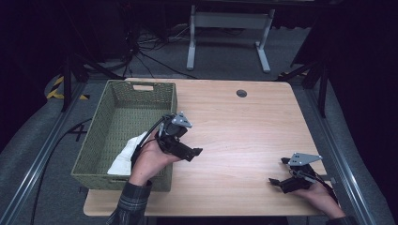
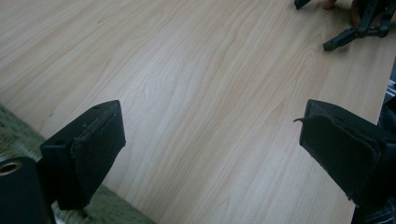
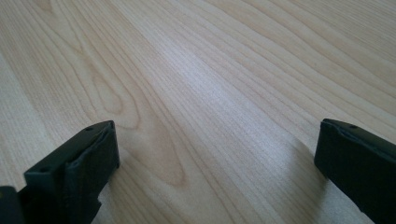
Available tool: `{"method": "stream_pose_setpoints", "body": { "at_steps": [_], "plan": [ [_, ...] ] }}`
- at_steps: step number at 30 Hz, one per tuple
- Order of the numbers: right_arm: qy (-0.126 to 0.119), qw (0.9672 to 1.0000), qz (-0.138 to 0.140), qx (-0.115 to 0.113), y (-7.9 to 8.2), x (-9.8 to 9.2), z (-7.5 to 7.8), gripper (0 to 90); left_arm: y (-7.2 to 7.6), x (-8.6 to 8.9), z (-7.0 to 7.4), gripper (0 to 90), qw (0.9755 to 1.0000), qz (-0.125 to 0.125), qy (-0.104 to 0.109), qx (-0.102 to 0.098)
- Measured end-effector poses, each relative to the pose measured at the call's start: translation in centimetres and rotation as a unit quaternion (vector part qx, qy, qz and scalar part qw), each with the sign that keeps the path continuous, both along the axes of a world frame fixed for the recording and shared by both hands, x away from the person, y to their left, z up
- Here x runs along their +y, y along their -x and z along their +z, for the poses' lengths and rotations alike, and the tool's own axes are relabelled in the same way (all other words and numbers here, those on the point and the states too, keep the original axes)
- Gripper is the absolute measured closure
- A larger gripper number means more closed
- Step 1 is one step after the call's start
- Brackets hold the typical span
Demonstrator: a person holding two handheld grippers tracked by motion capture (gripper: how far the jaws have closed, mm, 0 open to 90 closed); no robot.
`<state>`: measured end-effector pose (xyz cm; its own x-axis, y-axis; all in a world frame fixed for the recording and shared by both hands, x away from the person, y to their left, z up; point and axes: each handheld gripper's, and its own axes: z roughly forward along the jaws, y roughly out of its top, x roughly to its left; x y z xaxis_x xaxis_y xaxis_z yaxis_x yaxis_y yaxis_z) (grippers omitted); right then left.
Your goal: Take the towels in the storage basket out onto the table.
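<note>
White crumpled cloth [image 1: 126,155]: lying inside the green woven rectangular basket [image 1: 112,123], against its near right corner, partly hidden behind the left hand [image 1: 151,161]. Basket on the left part of the light wooden tabletop [image 1: 244,136], cut-out handle in the far wall, green rim seen at the lower left in the left gripper view [image 2: 18,135].

Left tool [image 1: 190,152]: raised just beside the basket's right wall, jaws spread wide with nothing between them, pointing right across bare wood; grey three-cornered plate on top.

Right tool [image 1: 277,176]: low at the near right edge of the tabletop, well apart from cloth and basket, jaws released and empty; also seen far off at the upper right in the left gripper view [image 2: 355,28].

Small round grey grommet [image 1: 241,93] near the far edge of the tabletop. White metal frame legs [image 1: 228,33] and black cables [image 1: 150,51] on the grey floor beyond. Nothing between either tool and the basket except the basket's own wall.
</note>
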<state>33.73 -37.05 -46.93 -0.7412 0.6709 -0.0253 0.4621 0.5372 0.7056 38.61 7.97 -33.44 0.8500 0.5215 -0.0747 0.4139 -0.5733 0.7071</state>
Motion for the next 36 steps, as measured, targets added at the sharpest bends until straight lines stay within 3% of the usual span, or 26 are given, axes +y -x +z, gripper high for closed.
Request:
{"method": "stream_pose_setpoints", "body": {
  "at_steps": [12,14,19,25,30,36],
  "plan": [
    [-0.001,1.0,0.0,0.0,0.0,0.0,0.0,0.2,-0.4,2.5,-0.2,7.3,0.999,0.039,-0.02,0.003],
    [-0.001,1.0,0.0,0.0,0.0,0.0,0.0,0.2,-0.4,2.9,-0.3,7.4,0.9988,0.047,-0.01,0.0],
    [-0.001,1.0,0.0,0.0,0.0,0.0,0.0,0.2,-0.2,4.1,0.1,7.5,0.998,0.061,-0.017,-0.007],
    [-0.001,1.0,0.0,0.0,0.0,0.0,0.0,0.2,-0.1,6.0,0.3,7.5,0.9958,0.09,-0.015,-0.01],
    [-0.001,1.0,0.0,0.0,0.0,0.0,0.0,0.2,-0.2,7.9,0.1,7.8,0.9925,0.119,-0.018,-0.019],
    [-0.001,1.0,0.0,0.0,0.0,0.0,0.0,0.2,-0.6,9.3,-0.6,8.1,0.9898,0.141,-0.019,-0.012]
  ]
}}
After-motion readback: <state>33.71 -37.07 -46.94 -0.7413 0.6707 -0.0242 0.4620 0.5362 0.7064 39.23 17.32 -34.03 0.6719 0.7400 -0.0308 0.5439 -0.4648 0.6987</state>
